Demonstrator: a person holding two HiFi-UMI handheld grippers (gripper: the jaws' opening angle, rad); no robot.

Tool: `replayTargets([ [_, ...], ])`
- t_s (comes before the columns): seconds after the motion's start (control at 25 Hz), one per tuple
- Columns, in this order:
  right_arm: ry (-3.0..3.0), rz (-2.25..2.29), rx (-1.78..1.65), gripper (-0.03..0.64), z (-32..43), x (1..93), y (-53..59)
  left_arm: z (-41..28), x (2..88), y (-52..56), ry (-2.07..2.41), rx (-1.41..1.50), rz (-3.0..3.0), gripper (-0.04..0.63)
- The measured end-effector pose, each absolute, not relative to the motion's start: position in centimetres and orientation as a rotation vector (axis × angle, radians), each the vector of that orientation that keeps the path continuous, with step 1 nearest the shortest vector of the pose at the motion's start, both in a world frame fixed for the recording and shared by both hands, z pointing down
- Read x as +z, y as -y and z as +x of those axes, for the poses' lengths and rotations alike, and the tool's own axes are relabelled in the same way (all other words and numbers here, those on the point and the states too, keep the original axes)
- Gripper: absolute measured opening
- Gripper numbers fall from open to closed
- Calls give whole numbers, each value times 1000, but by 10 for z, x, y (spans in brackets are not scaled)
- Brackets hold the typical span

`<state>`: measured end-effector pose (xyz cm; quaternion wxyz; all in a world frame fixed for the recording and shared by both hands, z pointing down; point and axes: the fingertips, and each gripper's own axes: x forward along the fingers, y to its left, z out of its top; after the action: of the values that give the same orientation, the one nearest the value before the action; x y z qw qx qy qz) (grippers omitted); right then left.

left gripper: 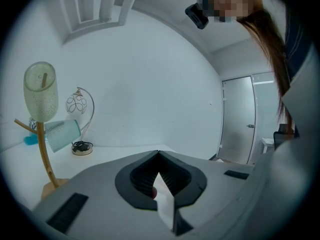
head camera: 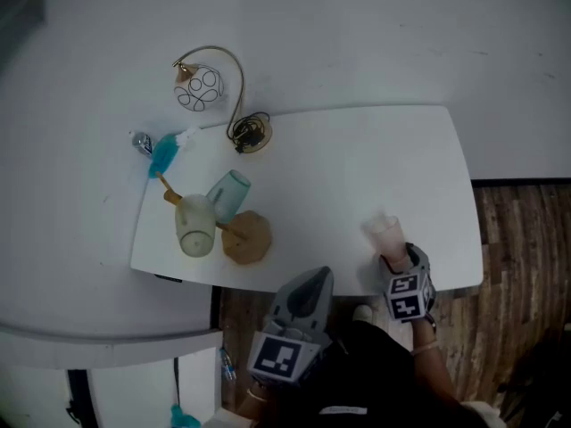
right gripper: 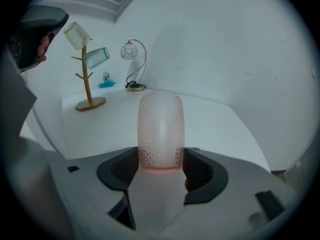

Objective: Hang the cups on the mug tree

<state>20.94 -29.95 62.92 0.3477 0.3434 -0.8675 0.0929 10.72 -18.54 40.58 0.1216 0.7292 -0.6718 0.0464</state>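
Near the table's [head camera: 357, 159] front edge, at about 4 o'clock on its top in the head view, the pink cup [right gripper: 161, 131] stood between the jaws of my right claw [right gripper: 161, 164]. Both pads lay against its flanks low on the wall, so I counted it as gripped. My left claw [left gripper: 159, 154] hung off the table with its jaws together on nothing.

I judged the cup light and thin-walled, probably plastic, stiff enough for a squeeze but likely to flex under a hard one. Its dimpled, frosted skin should have resisted slipping. I saw no handle, so the wall was the place to hold, and the mouth would have to go over a peg.

The right gripper view showed the mug tree [right gripper: 87, 84] at 10 o'clock from the cup, with bare pegs low on its trunk. In the head view those pegs were hidden under the teal cup [head camera: 229, 194] and the pale cup [head camera: 196, 226]. Only the head view showed how close the pink cup sat to the table's edge. The left gripper view missed that cup altogether.
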Motion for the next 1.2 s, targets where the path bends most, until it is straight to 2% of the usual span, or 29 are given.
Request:
replayTargets([
  [0.6,2298,1001,230,282,177,594,264,52,397,147,1962,146,2106,0],
  [1.2,2455,851,124,282,96,536,207,-4,401,95,2008,64,2023,0],
])
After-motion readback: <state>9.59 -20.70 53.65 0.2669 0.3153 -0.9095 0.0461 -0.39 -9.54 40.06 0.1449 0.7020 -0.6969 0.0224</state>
